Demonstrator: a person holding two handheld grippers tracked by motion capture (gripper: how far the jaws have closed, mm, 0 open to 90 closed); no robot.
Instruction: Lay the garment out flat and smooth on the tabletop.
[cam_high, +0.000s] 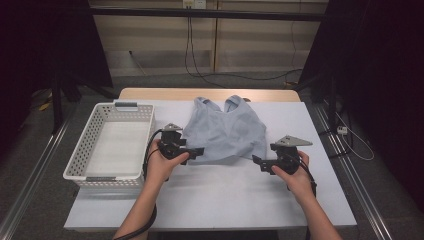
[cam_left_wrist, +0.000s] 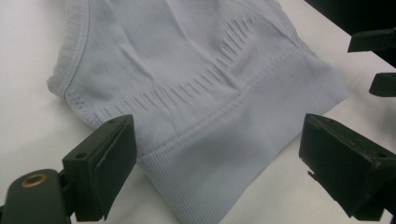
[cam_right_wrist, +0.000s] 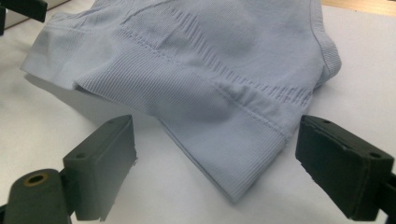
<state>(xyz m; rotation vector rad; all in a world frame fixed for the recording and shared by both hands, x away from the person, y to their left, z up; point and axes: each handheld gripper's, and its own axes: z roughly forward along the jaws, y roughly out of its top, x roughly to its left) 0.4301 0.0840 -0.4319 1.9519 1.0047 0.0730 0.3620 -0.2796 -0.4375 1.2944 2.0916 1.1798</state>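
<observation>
A light blue sleeveless top (cam_high: 225, 132) lies flat on the white table (cam_high: 225, 200), straps toward the far edge. My left gripper (cam_high: 200, 151) sits at the hem's left corner, and my right gripper (cam_high: 256, 162) at its right corner. In the left gripper view the ribbed hem of the top (cam_left_wrist: 201, 93) runs between the wide-apart jaws of the left gripper (cam_left_wrist: 219, 140), and the pads do not press on it. In the right gripper view the hem corner of the top (cam_right_wrist: 210, 84) lies between the spread jaws of the right gripper (cam_right_wrist: 217, 144), untouched.
A white plastic basket (cam_high: 85, 145) stands on the table's left side, close to my left hand. Bare table surface lies in front of the top. Dark curtains, floor rails and cables surround the table.
</observation>
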